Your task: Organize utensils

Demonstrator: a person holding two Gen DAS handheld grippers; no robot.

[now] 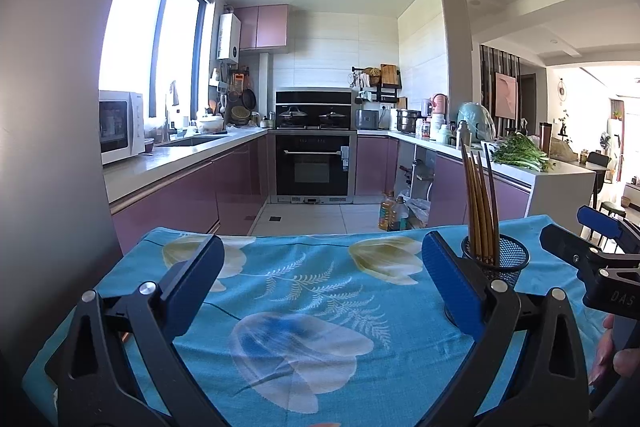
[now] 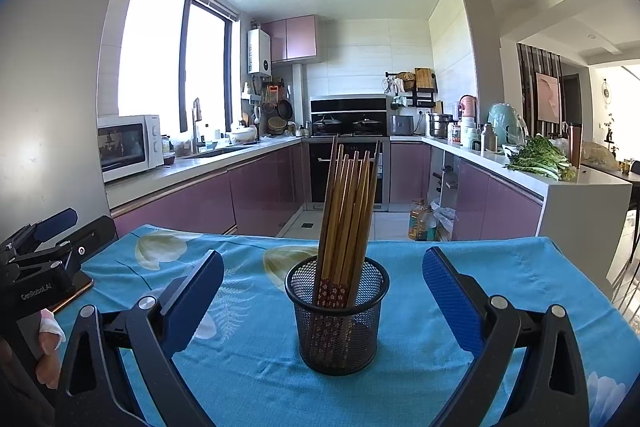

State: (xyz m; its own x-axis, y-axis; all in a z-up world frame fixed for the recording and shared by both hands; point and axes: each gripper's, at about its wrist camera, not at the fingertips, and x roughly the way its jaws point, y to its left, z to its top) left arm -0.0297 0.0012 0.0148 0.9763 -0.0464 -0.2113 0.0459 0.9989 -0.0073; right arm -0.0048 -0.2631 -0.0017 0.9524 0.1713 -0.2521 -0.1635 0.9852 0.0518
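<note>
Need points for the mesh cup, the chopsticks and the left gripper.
mesh cup (image 2: 338, 335): right wrist view, front wall of the black mesh.
chopsticks (image 2: 347, 211): right wrist view, middle of the wooden bundle.
left gripper (image 1: 320, 283): left wrist view, midway between its open blue fingertips.

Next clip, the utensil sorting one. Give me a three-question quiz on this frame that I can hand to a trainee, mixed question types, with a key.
1. True or false: the chopsticks lie flat on the tablecloth.
2. Which gripper has the mesh cup centred between its fingers?
A. left gripper
B. right gripper
C. neither
3. Fill in: both grippers' jaws are ____.

Key
1. False. They stand in the black mesh cup, leaning slightly.
2. B. In the left wrist view the cup sits off to the right, behind that gripper's right finger.
3. Open. Neither holds anything.
</note>
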